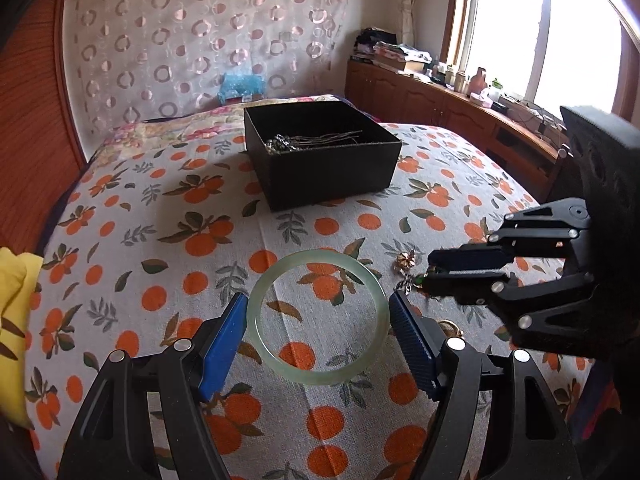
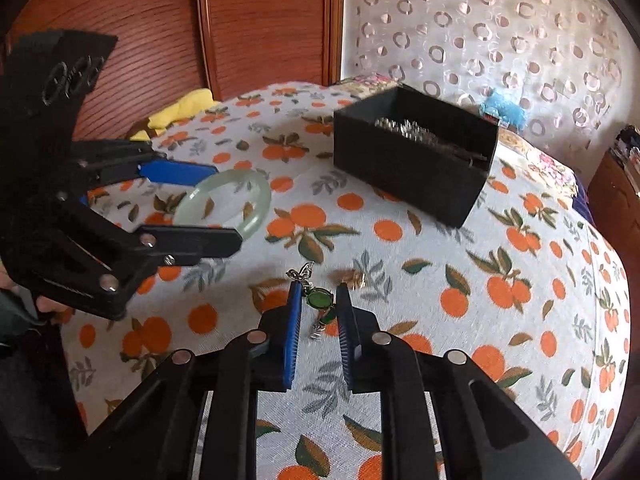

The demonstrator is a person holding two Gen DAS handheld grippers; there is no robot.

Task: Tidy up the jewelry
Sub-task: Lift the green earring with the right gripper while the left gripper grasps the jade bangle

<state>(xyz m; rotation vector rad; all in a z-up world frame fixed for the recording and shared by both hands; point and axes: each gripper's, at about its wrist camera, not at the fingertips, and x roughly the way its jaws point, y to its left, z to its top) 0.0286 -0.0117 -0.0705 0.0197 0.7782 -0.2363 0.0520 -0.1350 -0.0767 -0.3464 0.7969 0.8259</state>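
Observation:
A pale green jade bangle [image 1: 318, 316] lies flat on the orange-print bedspread between the blue pads of my left gripper [image 1: 316, 312], which is open around it; the pads stand close to its rim. It also shows in the right wrist view [image 2: 228, 200]. My right gripper [image 2: 318, 300] is open with its fingers on either side of a green-stone pendant with silver charms [image 2: 319, 300]. A small gold brooch [image 2: 352, 278] lies just beyond it. The black jewelry box [image 1: 320, 152] stands farther back with silver pieces inside.
A yellow cloth [image 1: 12, 320] lies at the left bed edge. A wooden headboard panel [image 2: 260, 20] stands behind. A wooden sideboard [image 1: 460, 112] with clutter runs under the window at the right. A blue item [image 1: 240, 86] lies behind the box.

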